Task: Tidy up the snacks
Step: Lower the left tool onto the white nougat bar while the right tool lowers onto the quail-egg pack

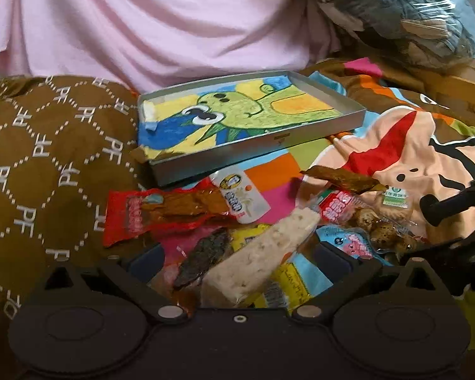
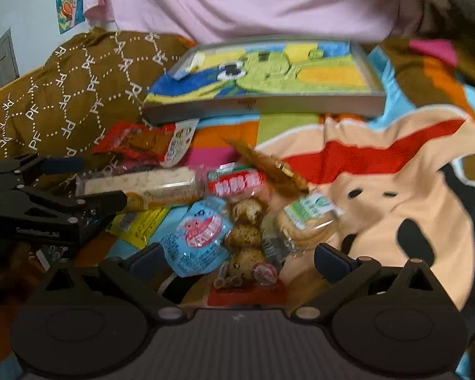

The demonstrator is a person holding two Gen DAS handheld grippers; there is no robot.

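A shallow grey tray (image 1: 351, 117) lined with a crayon drawing lies on the bedspread, tilted; it also shows in the right wrist view (image 2: 269, 106). Several wrapped snacks are piled in front of it: a red packet (image 1: 126, 218), a white packet (image 1: 240, 196), a pale rice bar (image 1: 262, 250), a dark strip (image 1: 205, 256), a brown strip (image 1: 342, 179). My left gripper (image 1: 237, 261) is open over the rice bar and the dark strip. My right gripper (image 2: 237, 261) is open over a blue packet (image 2: 196, 234) and a pack of brown balls (image 2: 243, 237).
A brown patterned quilt (image 1: 47, 164) rises on the left. A pink cloth (image 1: 158, 25) hangs behind the tray. A plastic-wrapped bundle (image 1: 411, 12) sits at the back right. The colourful cartoon bedspread (image 2: 395, 174) stretches to the right. The left gripper shows at the left edge of the right wrist view (image 2: 47, 202).
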